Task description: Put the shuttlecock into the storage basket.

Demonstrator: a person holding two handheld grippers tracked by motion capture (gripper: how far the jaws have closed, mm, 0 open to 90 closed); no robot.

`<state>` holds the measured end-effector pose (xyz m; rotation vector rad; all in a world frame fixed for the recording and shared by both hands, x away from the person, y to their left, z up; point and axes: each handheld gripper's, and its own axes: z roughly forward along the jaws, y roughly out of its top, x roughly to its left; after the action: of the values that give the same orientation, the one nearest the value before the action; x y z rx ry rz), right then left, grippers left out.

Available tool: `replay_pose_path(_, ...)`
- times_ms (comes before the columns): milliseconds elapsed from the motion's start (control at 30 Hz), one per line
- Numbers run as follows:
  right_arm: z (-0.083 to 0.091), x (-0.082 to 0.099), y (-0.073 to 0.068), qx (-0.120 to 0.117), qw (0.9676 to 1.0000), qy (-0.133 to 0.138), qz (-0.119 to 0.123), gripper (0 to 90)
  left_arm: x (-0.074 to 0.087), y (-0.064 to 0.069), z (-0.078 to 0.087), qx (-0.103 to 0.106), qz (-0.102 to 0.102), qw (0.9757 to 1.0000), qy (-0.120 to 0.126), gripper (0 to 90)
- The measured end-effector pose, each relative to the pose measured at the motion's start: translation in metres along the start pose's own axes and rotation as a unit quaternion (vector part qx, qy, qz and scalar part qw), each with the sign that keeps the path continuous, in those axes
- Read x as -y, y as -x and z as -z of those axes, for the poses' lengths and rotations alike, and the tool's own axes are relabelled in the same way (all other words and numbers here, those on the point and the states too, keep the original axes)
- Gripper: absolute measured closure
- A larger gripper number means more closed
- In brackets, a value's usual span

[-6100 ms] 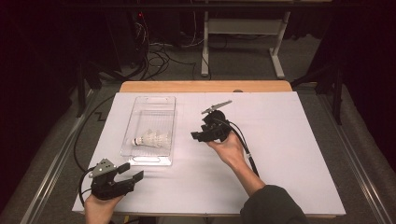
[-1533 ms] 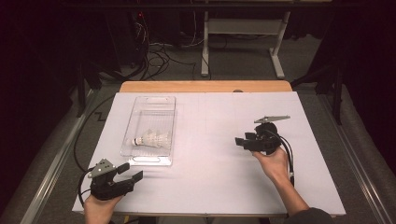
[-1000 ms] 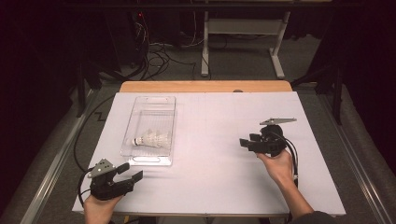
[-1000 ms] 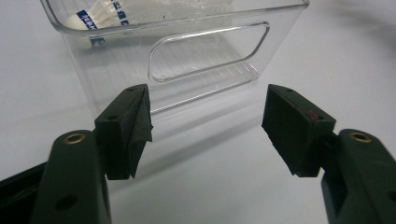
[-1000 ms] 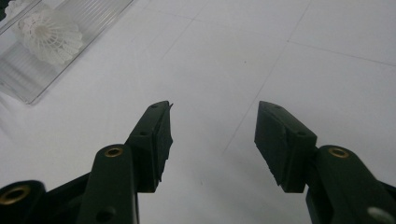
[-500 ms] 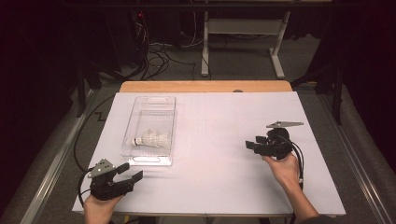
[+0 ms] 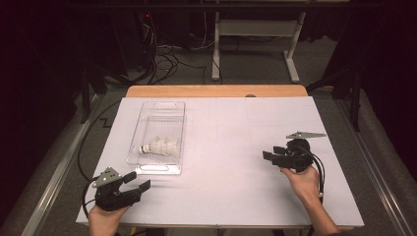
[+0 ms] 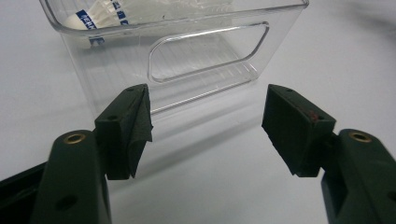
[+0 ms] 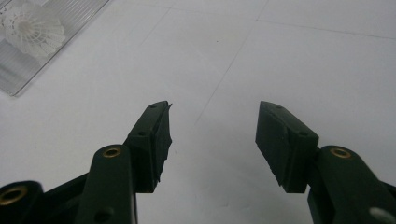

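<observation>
On the left half of the white table (image 7: 231, 162) stands a clear plastic bin (image 7: 158, 137), and a white shuttlecock (image 7: 160, 146) lies on its side inside it, toward the near end. Near the table's left front corner, the left tool (image 7: 139, 182) rests just in front of the bin, jaws apart with nothing between them. Well apart at the right, the right tool (image 7: 273, 152) hovers low over bare table, jaws likewise apart and empty, pointing left toward the bin.
</observation>
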<state>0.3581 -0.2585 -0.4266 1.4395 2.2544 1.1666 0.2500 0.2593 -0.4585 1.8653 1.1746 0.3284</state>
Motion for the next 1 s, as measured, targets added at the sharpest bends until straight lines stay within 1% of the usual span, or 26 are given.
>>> replay_pose_path(100, 0.001, 0.002, 0.001, 0.0, 1.0, 0.0, -0.003, 45.5, 0.0, 0.0, 0.0, 0.0, 0.0, 1.0, 0.0, 33.5)
replay_pose_path(533, 0.006, 0.01, 0.002, 0.002, 1.0, 0.009, -0.001, 44.4, 0.0, 0.0, 0.0, 0.0, 0.001, 1.0, 0.001, 33.5)
replay_pose_path(700, 0.007, 0.015, 0.004, 0.004, 0.9999, 0.012, -0.007, 43.8, 0.0, 0.0, 0.0, 0.0, 0.001, 1.0, 0.001, 33.5)
replay_pose_path(933, 0.01, 0.022, 0.006, 0.009, 0.9998, 0.019, -0.001, 42.3, 0.0, -0.001, 0.001, -0.001, 0.001, 1.0, 0.002, 33.5)
replay_pose_path(1000, 0.01, 0.024, 0.006, 0.01, 0.9997, 0.021, -0.002, 41.9, 0.0, 0.0, 0.001, -0.002, 0.001, 1.0, 0.002, 33.5)
